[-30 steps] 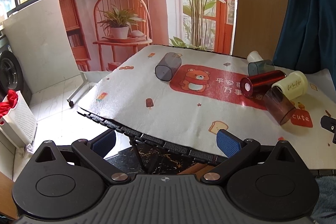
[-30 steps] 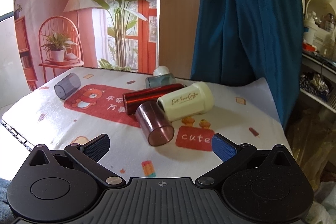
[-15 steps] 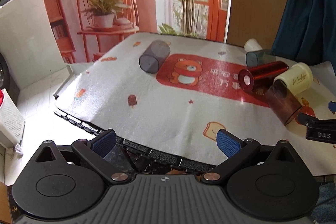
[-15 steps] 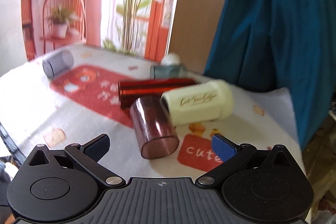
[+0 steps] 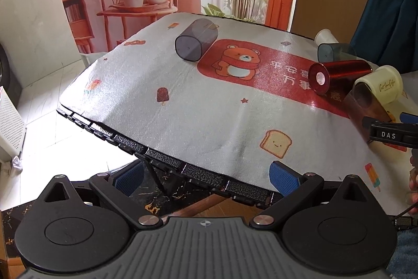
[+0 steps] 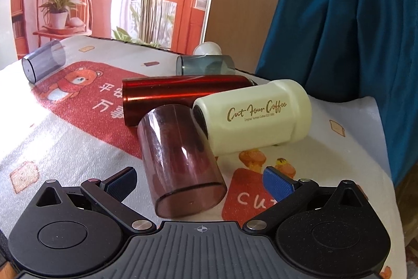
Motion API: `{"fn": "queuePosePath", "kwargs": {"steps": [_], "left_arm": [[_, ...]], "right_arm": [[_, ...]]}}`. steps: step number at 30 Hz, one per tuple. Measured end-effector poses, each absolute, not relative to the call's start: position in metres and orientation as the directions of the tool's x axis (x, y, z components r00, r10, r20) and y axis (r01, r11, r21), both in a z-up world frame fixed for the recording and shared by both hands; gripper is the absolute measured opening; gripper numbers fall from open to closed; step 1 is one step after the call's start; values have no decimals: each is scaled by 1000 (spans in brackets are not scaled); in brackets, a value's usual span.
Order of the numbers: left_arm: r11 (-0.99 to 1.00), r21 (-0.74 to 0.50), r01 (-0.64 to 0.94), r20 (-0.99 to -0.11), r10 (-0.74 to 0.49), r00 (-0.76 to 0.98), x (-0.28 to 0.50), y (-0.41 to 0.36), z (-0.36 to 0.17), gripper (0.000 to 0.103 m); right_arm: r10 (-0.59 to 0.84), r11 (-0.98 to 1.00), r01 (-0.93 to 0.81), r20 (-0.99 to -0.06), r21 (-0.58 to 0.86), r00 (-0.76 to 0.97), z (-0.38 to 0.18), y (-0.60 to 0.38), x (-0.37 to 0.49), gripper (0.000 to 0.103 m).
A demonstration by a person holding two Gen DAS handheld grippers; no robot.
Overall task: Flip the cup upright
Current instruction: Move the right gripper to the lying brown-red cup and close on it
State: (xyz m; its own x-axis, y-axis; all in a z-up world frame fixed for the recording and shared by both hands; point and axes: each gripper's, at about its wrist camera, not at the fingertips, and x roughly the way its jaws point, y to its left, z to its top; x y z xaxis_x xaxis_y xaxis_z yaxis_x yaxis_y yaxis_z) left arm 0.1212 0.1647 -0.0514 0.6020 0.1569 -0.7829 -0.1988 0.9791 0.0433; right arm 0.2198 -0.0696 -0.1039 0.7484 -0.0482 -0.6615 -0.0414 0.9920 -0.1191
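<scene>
Since the brown cup [image 6: 180, 161] lies on its side between my right gripper [image 6: 199, 182]'s wide-apart fingers, I should slide in and squeeze its middle. Its mouth may touch the cream cup [image 6: 258, 117], so lift slowly; my left gripper [image 5: 206, 178] waits, fingers apart.

Cream cup [image 6: 254, 119], lying on side: gold script "Cut Four Coffee"; smaller line beneath too fine to read. Same script on it in left view [image 5: 384, 85], too small to read there.

Tablecloth [image 6: 65, 148]: red patch [image 6: 250, 198] with white letters "cu", rest hidden behind right gripper finger. Red bear panel [image 5: 261, 69] with white Chinese characters, "平安" and "万事" legible, remainder cut off by red cup [image 5: 337, 76].

Right gripper [image 5: 392, 134], seen from left camera: white "DAS" on black side.
</scene>
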Motion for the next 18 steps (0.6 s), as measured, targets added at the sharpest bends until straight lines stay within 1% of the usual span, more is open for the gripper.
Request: {"fn": "queuePosePath", "kwargs": {"steps": [2,11,13,14,15,16,17,18], "left_arm": [[978,45,-203,-790,159,592,123,165,-56,103],[975,63,-212,-819,171,547,122,168,-71,103],[974,63,-220,-833,173,526,122,171,-76,103],[973,59,-223,-837,170,520,122,172,-78,103],[972,53,-228,-841,167,514,122,174,-79,103],[972,49,-230,-843,164,513,122,175,-80,103],[971,46,-233,-843,163,513,122,176,-81,103],[971,45,-233,-842,163,514,122,177,-81,103]], "right_arm": [[-44,992,-44,-659,-116,750,-105,-69,220,97],[-39,991,-54,-661,-119,749,-113,-61,228,93],[-30,992,-60,-663,-113,748,-116,-59,227,88],[-23,992,-65,-664,-108,748,-117,-58,226,78],[-16,992,-71,-667,-103,745,-118,-58,225,74],[-25,992,-66,-667,-110,745,-119,-56,224,72],[-35,991,-59,-661,-119,749,-120,-55,222,66],[-35,991,-59,-655,-121,755,-119,-54,218,63]]}}
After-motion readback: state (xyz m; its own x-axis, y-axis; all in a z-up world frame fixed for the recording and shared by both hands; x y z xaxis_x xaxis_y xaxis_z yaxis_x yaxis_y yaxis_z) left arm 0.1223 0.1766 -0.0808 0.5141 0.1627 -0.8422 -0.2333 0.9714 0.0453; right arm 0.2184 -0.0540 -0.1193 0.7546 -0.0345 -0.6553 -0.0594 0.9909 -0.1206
